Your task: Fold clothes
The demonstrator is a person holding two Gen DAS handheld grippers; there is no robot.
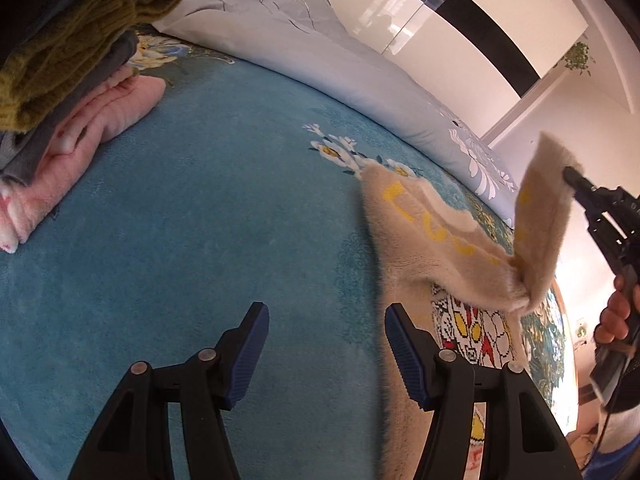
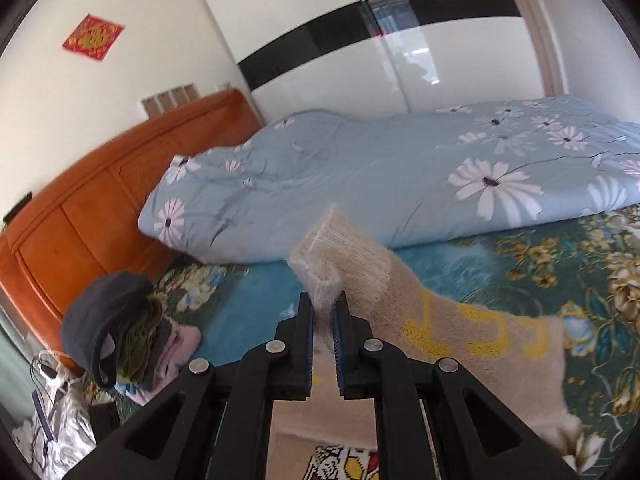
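Note:
A beige fuzzy sweater (image 1: 436, 256) with yellow letters and a cartoon print lies on the blue floral bedspread (image 1: 200, 240). My right gripper (image 2: 325, 308) is shut on the sweater's sleeve cuff (image 2: 340, 256) and holds it lifted off the bed. In the left wrist view the raised sleeve (image 1: 540, 216) stands up at the right, pinched by the right gripper (image 1: 570, 174). My left gripper (image 1: 326, 320) is open and empty, low over the bedspread at the sweater's left edge.
A stack of folded clothes (image 1: 72, 92), pink, grey, olive and dark, sits at the left by the orange headboard (image 2: 100, 200). A light blue daisy duvet (image 2: 400, 176) lies along the far side of the bed. A white wardrobe (image 2: 400, 48) stands behind.

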